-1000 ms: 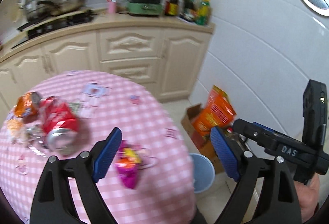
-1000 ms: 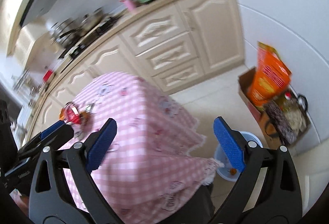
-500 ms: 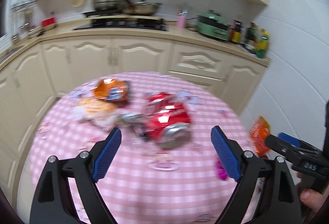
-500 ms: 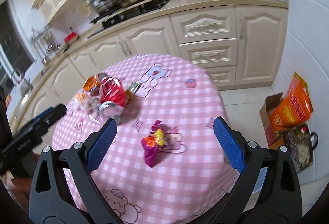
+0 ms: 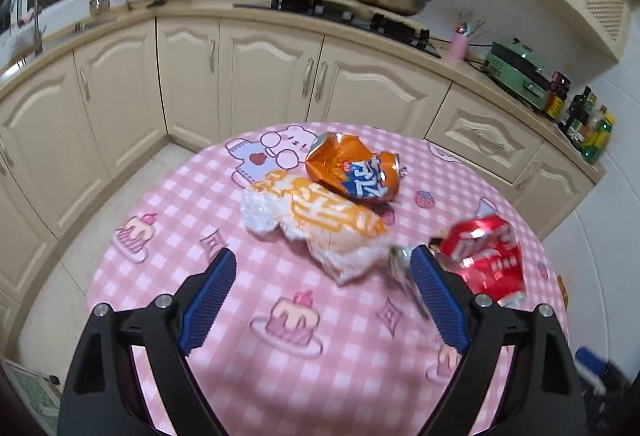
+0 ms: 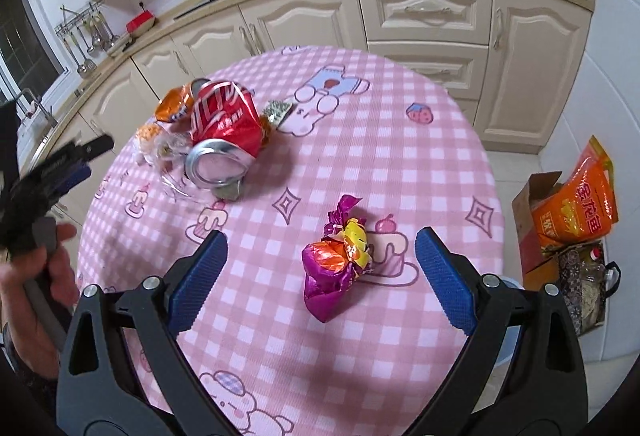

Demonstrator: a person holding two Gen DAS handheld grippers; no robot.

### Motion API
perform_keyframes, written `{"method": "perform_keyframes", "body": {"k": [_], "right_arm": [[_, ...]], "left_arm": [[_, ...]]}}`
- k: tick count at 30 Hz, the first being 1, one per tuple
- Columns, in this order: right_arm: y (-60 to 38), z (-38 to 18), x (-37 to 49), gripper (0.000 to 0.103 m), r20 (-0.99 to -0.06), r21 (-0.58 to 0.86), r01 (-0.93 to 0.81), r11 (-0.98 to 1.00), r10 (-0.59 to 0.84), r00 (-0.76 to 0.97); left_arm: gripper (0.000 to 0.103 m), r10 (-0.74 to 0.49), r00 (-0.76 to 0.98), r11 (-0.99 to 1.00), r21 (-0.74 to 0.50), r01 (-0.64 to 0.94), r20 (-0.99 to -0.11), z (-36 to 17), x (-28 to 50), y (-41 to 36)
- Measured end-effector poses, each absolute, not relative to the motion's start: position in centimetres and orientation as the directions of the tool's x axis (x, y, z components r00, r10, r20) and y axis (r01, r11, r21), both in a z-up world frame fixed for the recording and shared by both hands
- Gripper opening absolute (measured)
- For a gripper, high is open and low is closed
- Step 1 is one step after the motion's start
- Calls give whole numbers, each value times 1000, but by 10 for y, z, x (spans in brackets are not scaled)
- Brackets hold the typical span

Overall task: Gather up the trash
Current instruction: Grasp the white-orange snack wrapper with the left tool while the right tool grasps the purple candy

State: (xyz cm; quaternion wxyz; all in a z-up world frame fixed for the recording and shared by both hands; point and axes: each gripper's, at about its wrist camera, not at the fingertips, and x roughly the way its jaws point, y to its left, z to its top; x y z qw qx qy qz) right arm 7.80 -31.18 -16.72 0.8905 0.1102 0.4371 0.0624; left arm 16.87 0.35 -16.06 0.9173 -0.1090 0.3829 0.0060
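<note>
Trash lies on a round table with a pink checked cloth (image 5: 224,220). In the left wrist view I see a crushed orange can (image 5: 354,170), an orange-and-white plastic wrapper (image 5: 320,224) and a crushed red can (image 5: 486,256). My left gripper (image 5: 320,296) is open and empty, above the cloth, just short of the wrapper. In the right wrist view a purple foil wrapper (image 6: 334,268) lies between the fingers of my open, empty right gripper (image 6: 320,280). The red can (image 6: 222,134) and orange can (image 6: 174,104) lie further off at the left.
Cream kitchen cabinets (image 5: 240,76) with a stove and pots run behind the table. On the floor at the right stand a cardboard box with an orange bag (image 6: 576,208) and a pale blue bin (image 6: 508,284), mostly hidden by my right finger.
Both views have swung left from the floor and wall onto the tabletop. The left gripper now faces the orange wrapper and cans; the right now frames the purple wrapper. Both stay open.
</note>
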Motion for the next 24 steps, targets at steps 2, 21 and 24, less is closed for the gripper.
{"method": "perform_keyframes", "body": {"k": [2,21,24], "right_arm": [[-310,-172,83,93,-771,245,-19,969,206,602],[-307,-200,99,40,-807,205,-26,978,184,562],[-311,-199,93,39,-799,210,-31,977,190,570]], "left_arm": [[87,-74,688,979,-185,-89,-722,-165,189,1],[49,-187,585,950,-297,-97,-789,-208,227,16],[47,-194,598,955,-289,-66,-777,-204,206,25]]}}
